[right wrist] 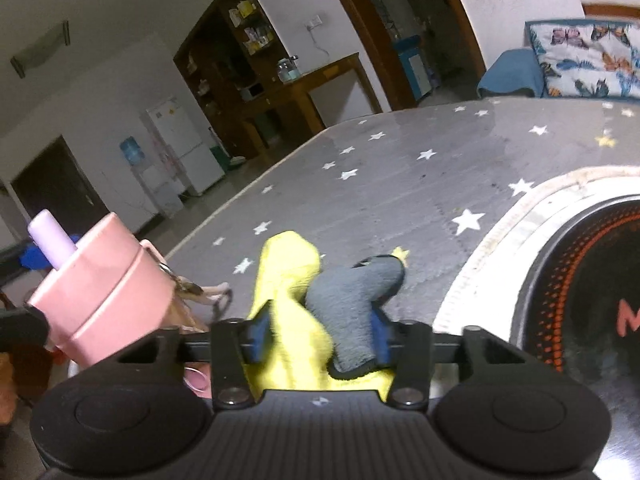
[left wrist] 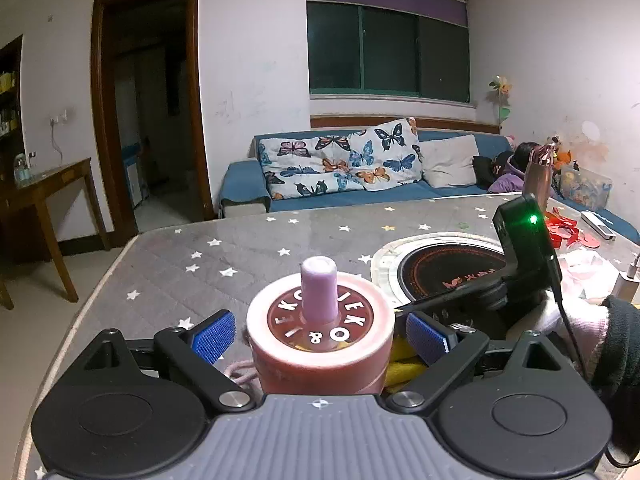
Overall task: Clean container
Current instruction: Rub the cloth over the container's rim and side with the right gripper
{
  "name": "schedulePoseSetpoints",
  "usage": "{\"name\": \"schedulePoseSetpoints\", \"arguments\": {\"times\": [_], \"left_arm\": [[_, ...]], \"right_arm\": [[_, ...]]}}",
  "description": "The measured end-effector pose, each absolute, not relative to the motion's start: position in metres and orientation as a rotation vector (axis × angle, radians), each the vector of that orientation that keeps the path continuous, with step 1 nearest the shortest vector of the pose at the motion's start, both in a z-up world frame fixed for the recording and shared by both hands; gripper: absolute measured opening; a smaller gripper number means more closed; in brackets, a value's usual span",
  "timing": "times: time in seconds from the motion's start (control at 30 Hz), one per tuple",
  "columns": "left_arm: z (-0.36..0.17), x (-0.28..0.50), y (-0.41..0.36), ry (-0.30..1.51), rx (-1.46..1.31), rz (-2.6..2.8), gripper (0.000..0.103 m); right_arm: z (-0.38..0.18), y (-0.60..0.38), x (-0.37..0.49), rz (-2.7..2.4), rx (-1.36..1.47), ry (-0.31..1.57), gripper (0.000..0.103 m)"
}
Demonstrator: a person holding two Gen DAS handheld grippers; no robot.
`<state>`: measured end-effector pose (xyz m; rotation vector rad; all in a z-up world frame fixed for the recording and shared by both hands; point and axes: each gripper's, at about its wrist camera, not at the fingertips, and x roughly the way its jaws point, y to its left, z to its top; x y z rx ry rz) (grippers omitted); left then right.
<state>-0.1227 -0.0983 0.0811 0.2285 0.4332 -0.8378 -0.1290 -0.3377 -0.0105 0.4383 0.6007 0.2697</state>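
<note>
A pink container (left wrist: 320, 344) with a brown lettered lid and a lilac spout stands between the blue pads of my left gripper (left wrist: 318, 338). The pads sit a little off its sides, so I cannot tell if they grip it. The container also shows in the right wrist view (right wrist: 100, 292), at the left, tilted. My right gripper (right wrist: 316, 336) is shut on a yellow and grey cloth (right wrist: 316, 304), just right of the container. The right gripper body (left wrist: 524, 248) shows in the left wrist view, with the yellow cloth (left wrist: 404, 364) against the container's right side.
A grey star-patterned table (left wrist: 208, 272) carries a round black cooktop (left wrist: 444, 268) at the right. Red scraps, a pink bottle (left wrist: 540, 176) and a remote lie at the far right. A blue sofa (left wrist: 344, 192) stands behind.
</note>
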Motion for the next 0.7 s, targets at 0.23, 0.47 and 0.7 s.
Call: {"name": "schedulePoseSetpoints", "arguments": {"times": [0.23,0.47,0.7], "left_arm": [[0.078,-0.123,-0.100,0.430,0.243,-0.847,0.090],[0.074,-0.122,-0.099,0.432,0.251,-0.855,0.088],[0.071,-0.119,-0.097,0.437,0.245,-0.850,0.088]], "right_arm": [[-0.013,-0.369,-0.135,0.376,0.765,0.534,0.019],[0.003,-0.392,-0.150,0.612,1.021,0.340,0.018],[-0.023,-0.388,-0.131,0.698,1.161,0.397,0.017]]}}
